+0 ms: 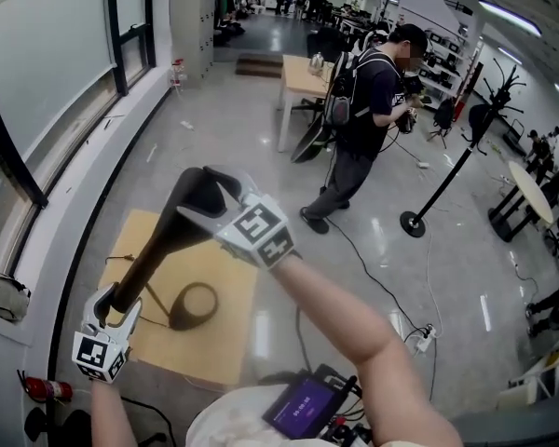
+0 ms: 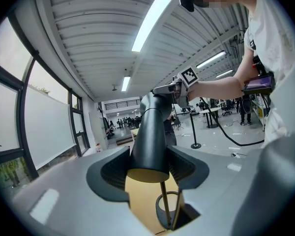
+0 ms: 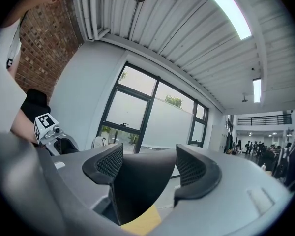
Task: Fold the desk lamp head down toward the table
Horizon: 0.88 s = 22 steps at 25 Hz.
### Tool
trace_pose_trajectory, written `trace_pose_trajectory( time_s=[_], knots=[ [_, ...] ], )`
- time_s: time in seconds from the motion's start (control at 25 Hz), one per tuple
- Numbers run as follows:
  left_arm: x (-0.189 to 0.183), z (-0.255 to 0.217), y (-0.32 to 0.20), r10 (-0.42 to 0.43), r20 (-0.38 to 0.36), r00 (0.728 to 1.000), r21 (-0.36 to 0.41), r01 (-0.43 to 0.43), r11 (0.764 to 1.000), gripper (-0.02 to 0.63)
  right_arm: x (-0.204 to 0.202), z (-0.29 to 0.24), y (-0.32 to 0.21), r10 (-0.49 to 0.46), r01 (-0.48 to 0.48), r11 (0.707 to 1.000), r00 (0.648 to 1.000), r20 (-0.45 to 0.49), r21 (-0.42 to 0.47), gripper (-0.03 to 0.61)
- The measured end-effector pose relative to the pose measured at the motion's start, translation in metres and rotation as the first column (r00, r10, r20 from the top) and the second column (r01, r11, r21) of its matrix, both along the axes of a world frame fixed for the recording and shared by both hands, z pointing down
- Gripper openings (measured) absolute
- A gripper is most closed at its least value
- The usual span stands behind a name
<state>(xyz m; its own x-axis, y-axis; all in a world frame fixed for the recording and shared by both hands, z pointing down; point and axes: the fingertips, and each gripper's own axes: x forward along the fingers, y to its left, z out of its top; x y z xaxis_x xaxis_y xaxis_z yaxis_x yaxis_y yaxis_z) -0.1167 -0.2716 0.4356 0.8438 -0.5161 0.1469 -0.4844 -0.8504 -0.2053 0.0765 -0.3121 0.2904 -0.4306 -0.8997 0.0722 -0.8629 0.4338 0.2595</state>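
A black desk lamp stands on a light wooden table (image 1: 158, 347). Its ring base (image 1: 194, 305) lies flat and its arm (image 1: 158, 250) slants up to the right, ending in the head (image 1: 200, 192). My left gripper (image 1: 121, 301) is shut on the lower part of the arm; in the left gripper view the arm tube (image 2: 150, 141) fills the gap of the left gripper (image 2: 148, 168). My right gripper (image 1: 225, 214) is shut on the lamp head, and in the right gripper view the dark head (image 3: 137, 186) sits between the pads of the right gripper (image 3: 143, 168).
A person with a backpack (image 1: 363, 110) stands on the floor beyond the table, near a black pole stand (image 1: 438, 194) and a floor cable (image 1: 373, 268). A window wall (image 1: 37, 73) runs along the left. A device with a purple screen (image 1: 303, 406) hangs at my chest.
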Motion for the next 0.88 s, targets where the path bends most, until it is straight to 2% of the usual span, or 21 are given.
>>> trace_pose_trajectory(
  time_s=[0.24,0.48,0.88],
  knots=[
    [0.006,-0.003,0.003,-0.001,0.022,1.000,0.011,0.001,1.000,0.233,0.015,0.008,0.003,0.006,-0.005,1.000,1.000,0.025,-0.007,0.348],
    [0.002,-0.011,0.018,-0.014,0.078,0.997,0.056,0.010,0.998,0.233,0.017,0.015,0.011,-0.017,0.020,1.000,0.993,0.113,-0.022,0.348],
    [0.006,-0.022,0.021,-0.055,0.128,0.990,0.078,0.045,0.996,0.233,0.033,0.034,-0.003,-0.053,0.068,0.996,0.977,0.206,-0.065,0.348]
  ],
)
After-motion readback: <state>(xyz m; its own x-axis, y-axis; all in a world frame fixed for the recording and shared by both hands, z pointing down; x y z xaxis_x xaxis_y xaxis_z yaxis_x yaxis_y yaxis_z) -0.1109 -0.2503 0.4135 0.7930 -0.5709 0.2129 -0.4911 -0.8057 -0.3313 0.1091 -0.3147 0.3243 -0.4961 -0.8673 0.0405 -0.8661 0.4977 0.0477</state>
